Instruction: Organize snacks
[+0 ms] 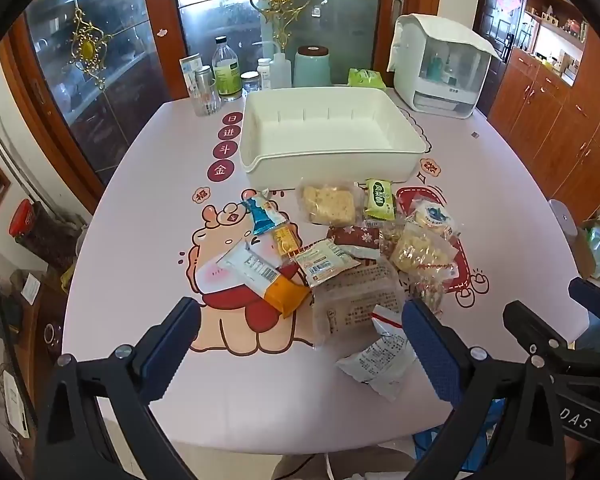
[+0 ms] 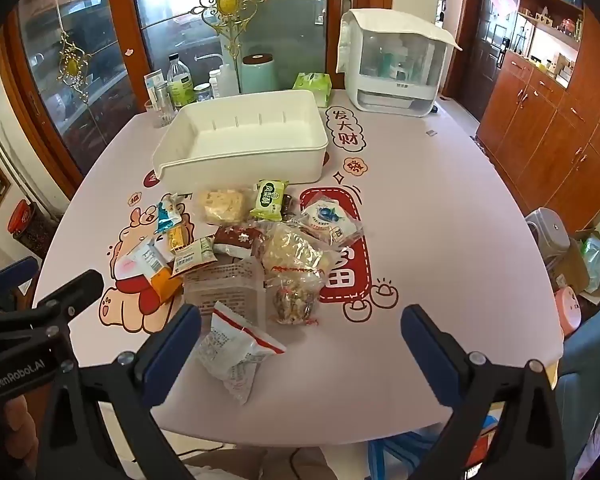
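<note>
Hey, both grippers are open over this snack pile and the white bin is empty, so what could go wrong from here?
1. The snack pile overlaps heavily, so closing on one packet may drag or lift a neighbour.
2. The white packet with the red stripe lies near the table's front edge; a nudge could push it off.
3. Glass bottles stand close behind the white bin; overreaching might knock them.

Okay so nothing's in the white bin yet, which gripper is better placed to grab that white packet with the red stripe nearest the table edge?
Probably the right gripper. The white packet with the red stripe lies just inside its left finger, while it lies outside the open left gripper.
</note>
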`<state>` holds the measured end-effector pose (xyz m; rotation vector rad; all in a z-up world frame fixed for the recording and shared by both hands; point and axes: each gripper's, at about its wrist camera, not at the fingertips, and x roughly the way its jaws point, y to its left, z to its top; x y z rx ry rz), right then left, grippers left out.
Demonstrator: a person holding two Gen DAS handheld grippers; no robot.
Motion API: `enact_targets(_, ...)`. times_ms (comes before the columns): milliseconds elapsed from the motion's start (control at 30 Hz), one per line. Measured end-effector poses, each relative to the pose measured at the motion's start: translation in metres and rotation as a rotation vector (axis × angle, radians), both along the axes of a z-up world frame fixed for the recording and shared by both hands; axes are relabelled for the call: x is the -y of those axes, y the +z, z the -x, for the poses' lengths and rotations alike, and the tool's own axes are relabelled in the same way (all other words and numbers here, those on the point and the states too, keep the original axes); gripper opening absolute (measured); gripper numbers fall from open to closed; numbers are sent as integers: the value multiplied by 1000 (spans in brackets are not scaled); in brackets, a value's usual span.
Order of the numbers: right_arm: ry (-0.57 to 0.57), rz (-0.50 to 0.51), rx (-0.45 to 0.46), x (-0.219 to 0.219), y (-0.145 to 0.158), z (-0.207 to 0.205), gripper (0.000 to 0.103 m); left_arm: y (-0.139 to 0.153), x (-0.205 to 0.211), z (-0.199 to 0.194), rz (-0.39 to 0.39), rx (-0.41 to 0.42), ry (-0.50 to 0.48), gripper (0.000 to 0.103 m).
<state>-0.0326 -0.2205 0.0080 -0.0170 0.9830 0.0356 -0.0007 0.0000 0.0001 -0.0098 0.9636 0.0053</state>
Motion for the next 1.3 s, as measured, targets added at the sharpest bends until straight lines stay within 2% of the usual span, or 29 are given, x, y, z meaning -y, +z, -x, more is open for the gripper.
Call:
enact_targets(33,2,-6,-9,-1,1,0,101,0,0,1,0,5,-1,100)
enact_targets(67,4,-10,-9,-1,1,-1,101,-1,0,-3,6,-38,1,100)
enact_targets(500,-12,-16,-63,-11,-5,-1,101,-8,-7,-6,10,-41,-19,100)
enact_targets(1300,-12,-21,-57,-19,-6,-3,101,-9,-11,-10,15,-45,-19,100)
